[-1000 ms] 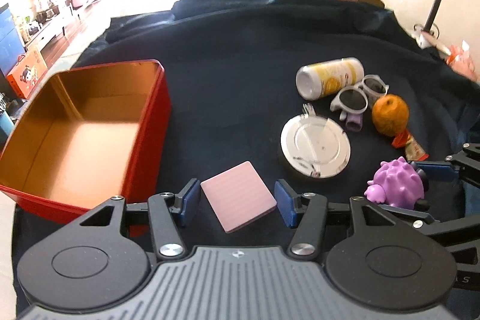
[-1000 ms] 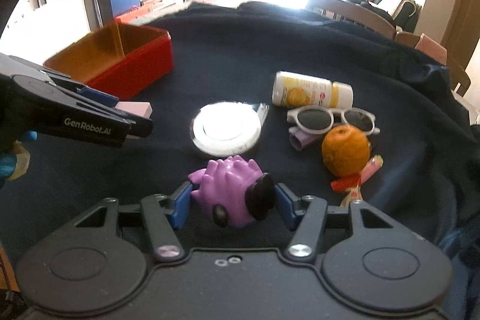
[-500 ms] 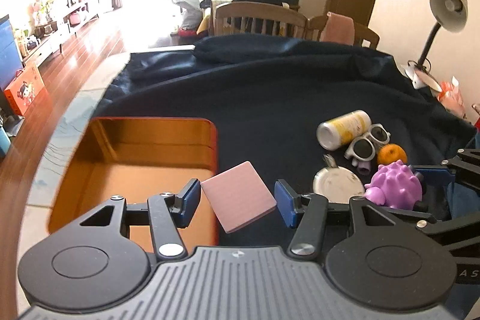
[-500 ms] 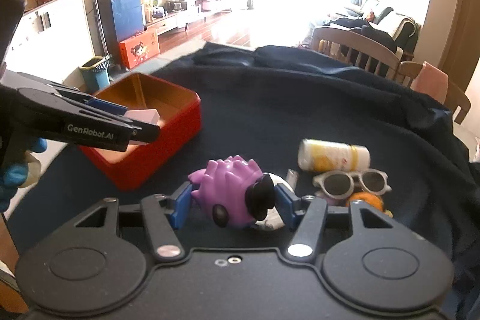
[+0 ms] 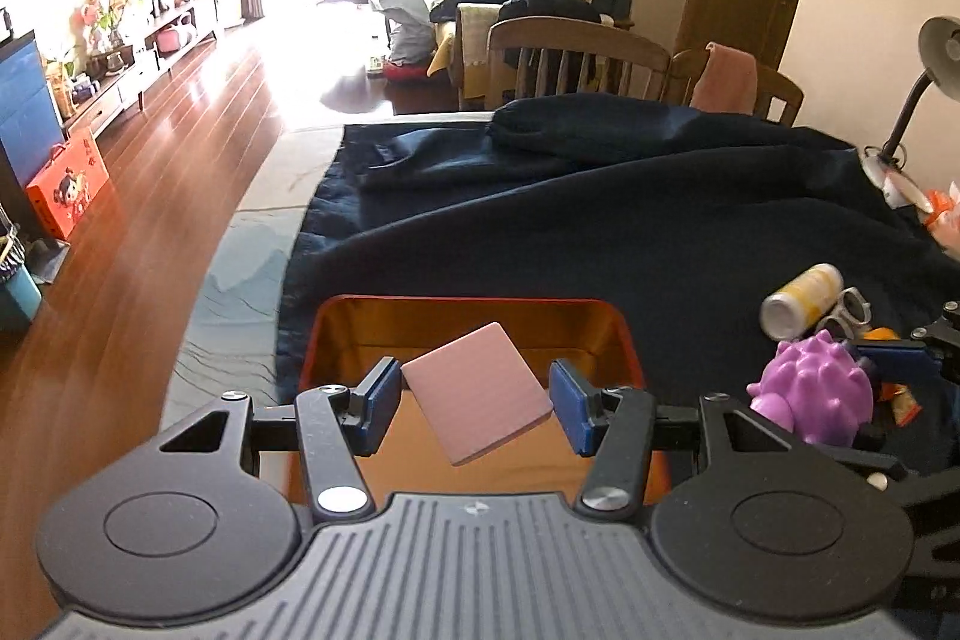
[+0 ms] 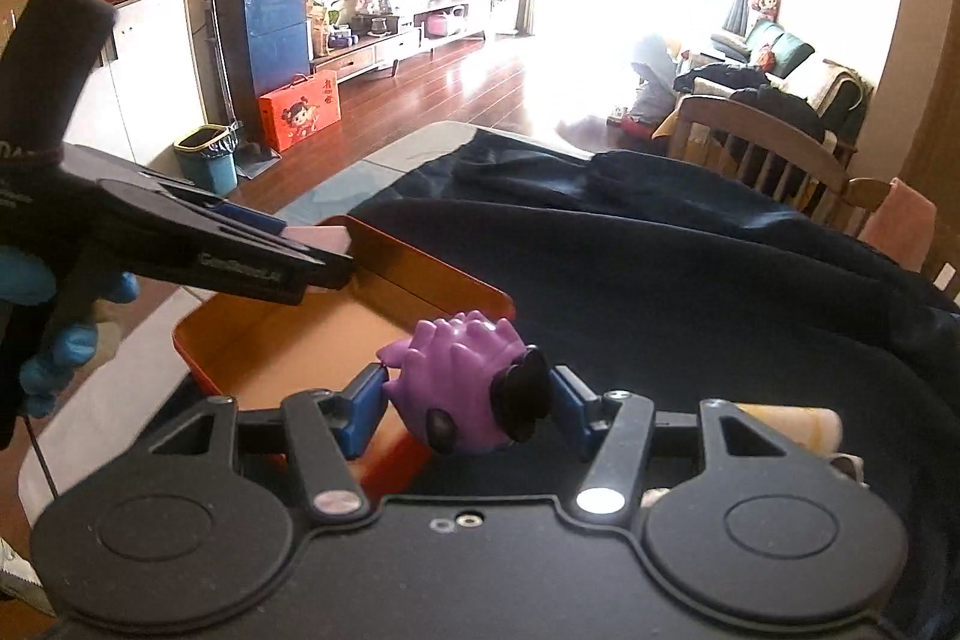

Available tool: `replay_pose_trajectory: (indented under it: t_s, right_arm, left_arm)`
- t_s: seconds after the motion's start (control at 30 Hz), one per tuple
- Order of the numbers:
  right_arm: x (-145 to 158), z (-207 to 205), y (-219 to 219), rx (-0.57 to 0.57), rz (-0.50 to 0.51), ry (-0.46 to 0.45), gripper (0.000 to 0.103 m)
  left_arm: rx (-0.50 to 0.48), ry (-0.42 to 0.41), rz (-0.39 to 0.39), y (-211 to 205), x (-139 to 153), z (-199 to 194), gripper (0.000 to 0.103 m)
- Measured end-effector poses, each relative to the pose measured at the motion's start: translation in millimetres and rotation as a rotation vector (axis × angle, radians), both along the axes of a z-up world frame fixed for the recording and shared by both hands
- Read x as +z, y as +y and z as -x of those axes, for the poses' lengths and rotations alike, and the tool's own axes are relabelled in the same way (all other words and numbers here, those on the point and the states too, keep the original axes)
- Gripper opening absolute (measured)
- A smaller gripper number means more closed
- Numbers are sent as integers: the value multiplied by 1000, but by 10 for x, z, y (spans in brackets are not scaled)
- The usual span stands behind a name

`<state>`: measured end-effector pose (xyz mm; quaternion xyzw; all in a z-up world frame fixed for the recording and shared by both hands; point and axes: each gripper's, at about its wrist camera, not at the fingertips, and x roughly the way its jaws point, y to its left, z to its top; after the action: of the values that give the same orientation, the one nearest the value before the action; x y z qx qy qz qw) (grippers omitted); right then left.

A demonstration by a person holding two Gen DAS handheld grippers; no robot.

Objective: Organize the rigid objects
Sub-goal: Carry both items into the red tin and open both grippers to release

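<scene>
Here, in the left wrist view, the left gripper point(image 5: 475, 403) holds a flat pink square block point(image 5: 477, 394) by two opposite corners, its blue fingers point(image 5: 379, 405) pressing on it so that it sits turned like a diamond. The block hangs over the open red box point(image 5: 624, 340), whose orange inside shows behind and below it. The box stands on the tabletop, on a dark blue cloth point(image 5: 600, 220), near the cloth's left edge. To the right of the box the right gripper point(image 5: 852, 370) comes in from the side with a purple spiky toy point(image 5: 810, 394). Beyond that toy, further right of the box, lie a yellow-and-white can point(image 5: 801, 300) on its side and white sunglasses point(image 5: 852, 307).

In the right wrist view, the right gripper point(image 6: 468, 403) is closed on the purple spiky toy point(image 6: 462, 382), one finger at each side, at the box's point(image 6: 420, 274) near right corner. The left gripper point(image 6: 318, 256) reaches in from the left above the box with the pink block point(image 6: 321, 238) at its tip; a hand in a blue glove point(image 6: 54, 328) grips its handle. The can point(image 6: 792, 424) lies right of the box, mostly hidden behind the gripper.
</scene>
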<state>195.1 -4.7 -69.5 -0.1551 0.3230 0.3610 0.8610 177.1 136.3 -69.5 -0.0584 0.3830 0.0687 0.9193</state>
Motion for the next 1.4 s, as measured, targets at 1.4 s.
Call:
replay_pose_trajectory:
  t_s: [1.4]
  right_arm:
    - [-841, -273, 1051, 81, 202, 104, 59]
  left_arm:
    - [-196, 200, -26, 266, -810, -859, 62]
